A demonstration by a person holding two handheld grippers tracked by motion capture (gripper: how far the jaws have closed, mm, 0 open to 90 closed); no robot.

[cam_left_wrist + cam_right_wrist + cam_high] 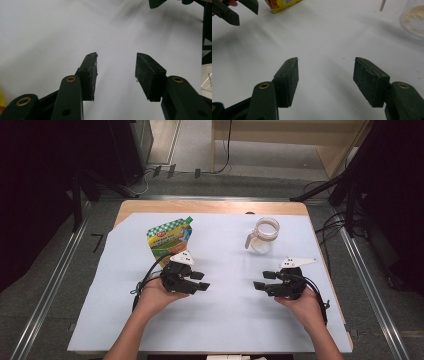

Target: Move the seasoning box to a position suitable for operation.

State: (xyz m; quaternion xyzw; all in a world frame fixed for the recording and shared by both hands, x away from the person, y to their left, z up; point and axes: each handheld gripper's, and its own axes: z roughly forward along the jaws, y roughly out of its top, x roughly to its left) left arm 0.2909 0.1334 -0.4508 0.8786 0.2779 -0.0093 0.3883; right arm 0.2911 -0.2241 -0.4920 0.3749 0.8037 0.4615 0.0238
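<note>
Pouch [170,239] of green, white and yellow print lies on the surface [225,320] just beyond the left gripper [200,281], close to it but not touched by its jaws. That gripper's jaws stand apart with nothing but white covering between them, as the left gripper view [116,75] shows plainly, and they point toward the middle of the surface. The right gripper [264,280] faces it from the other side, jaws likewise parted and empty in the right gripper view [325,80]; the two grippers are well apart, tips turned toward each other. Each is held in a hand coming in from the near edge. Farther out, a clear glass jug [264,235] with a handle stands upright beyond the right gripper, near the far right part of the white covering; pale grainy contents lie on its bottom [415,17]
</note>
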